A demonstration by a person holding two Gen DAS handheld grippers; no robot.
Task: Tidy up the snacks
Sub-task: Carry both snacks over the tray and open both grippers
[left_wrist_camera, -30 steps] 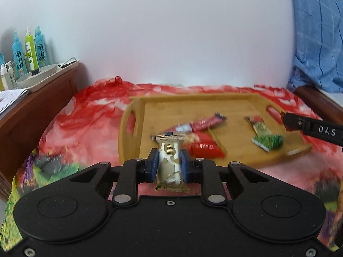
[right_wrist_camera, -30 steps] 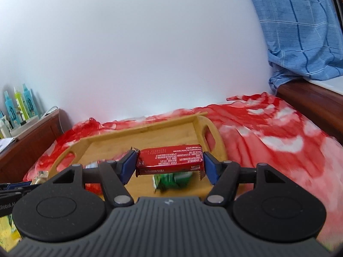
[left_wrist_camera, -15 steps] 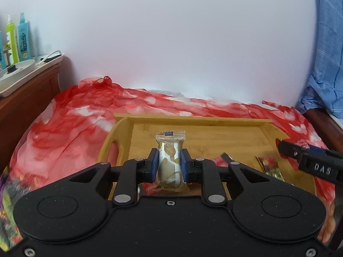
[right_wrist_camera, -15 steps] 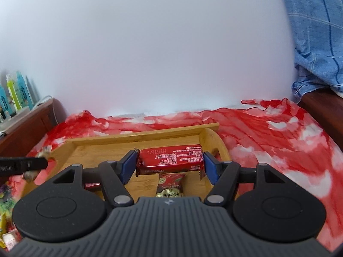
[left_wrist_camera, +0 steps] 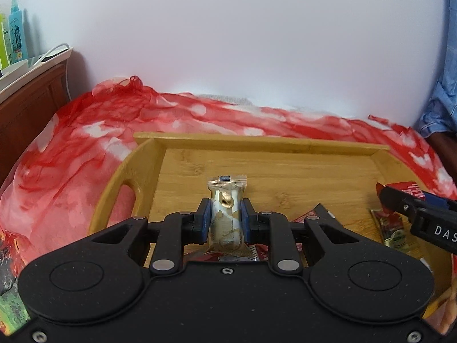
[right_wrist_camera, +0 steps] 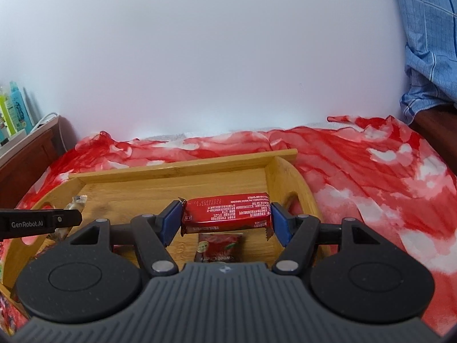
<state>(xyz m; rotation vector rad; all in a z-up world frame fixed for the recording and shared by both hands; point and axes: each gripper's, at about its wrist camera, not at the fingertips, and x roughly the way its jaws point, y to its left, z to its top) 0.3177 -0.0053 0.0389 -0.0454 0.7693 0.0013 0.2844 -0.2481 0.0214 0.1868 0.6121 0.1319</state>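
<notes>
My left gripper (left_wrist_camera: 225, 217) is shut on a small gold-and-white snack packet (left_wrist_camera: 227, 214), held upright over the near left part of a bamboo tray (left_wrist_camera: 257, 143). My right gripper (right_wrist_camera: 225, 218) is shut on a red snack bar (right_wrist_camera: 225, 213), held crosswise over the tray's (right_wrist_camera: 182, 168) right half. The right gripper's tip (left_wrist_camera: 400, 203) shows at the right edge of the left wrist view; the left gripper's tip (right_wrist_camera: 65, 218) shows at the left of the right wrist view. Red packets (left_wrist_camera: 308, 217) and a red-green sachet (right_wrist_camera: 218, 247) lie on the tray below the grippers.
The tray rests on a red and white cloth (left_wrist_camera: 71, 157) over a bed. A wooden side cabinet (left_wrist_camera: 31, 94) with bottles (left_wrist_camera: 15, 31) and a white tray stands at the left. A blue checked cloth (right_wrist_camera: 428, 28) hangs at the right. A white wall is behind.
Both grippers have moved forward over the tray with their snacks still held; the tray now looms larger and closer in both views, and the lying packets have slipped beneath the grippers.
</notes>
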